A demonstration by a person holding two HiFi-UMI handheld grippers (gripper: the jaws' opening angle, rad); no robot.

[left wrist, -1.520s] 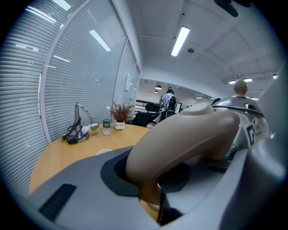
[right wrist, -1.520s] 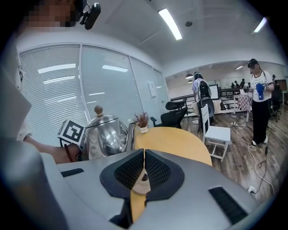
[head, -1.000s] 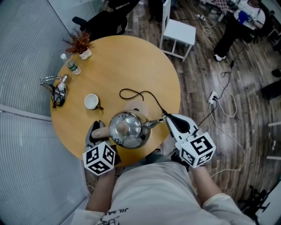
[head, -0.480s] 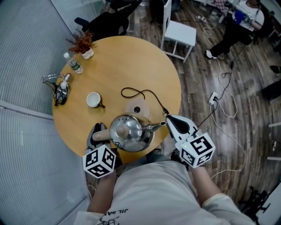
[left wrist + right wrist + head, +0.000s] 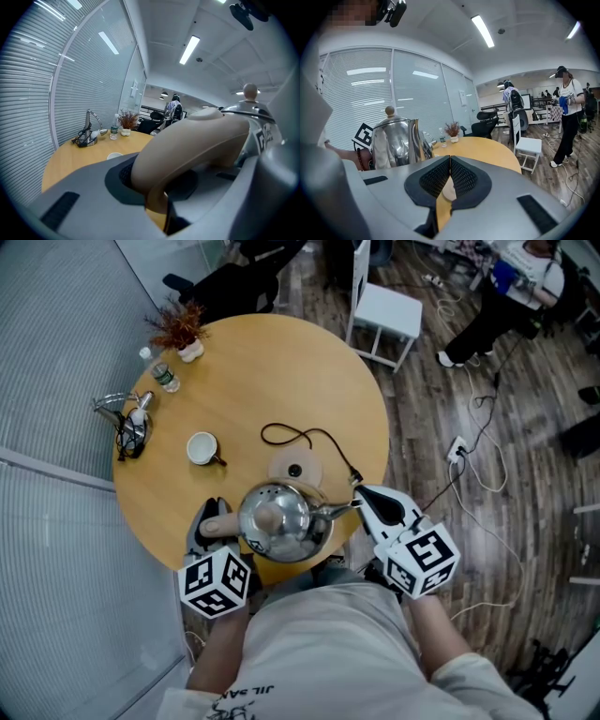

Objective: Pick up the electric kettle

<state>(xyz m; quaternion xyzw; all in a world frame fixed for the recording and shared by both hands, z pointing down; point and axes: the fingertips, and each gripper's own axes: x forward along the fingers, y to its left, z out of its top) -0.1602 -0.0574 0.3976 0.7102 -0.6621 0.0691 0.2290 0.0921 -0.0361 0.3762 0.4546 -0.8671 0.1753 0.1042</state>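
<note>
Clamping the curved beige handle of the polished steel electric kettle, the left gripper has its jaws partly closed, with a pad pressed on either side of the grip. The handle's lower end drops out of sight between them. The right gripper has its jaws together with nothing between them. Their tips are just beside the kettle's spout, and from above it cannot be told whether they touch it.

The kettle is at the near edge of the round wooden surface, off its round tan base, which lies just behind it with a black cord attached. In the right gripper view the gripper's grey body cuts off the kettle's bottom, so no view shows whether it rests on the surface or hangs clear. Further off stand a white cup, a clear plastic bottle and a small reddish plant in a white pot.
</note>
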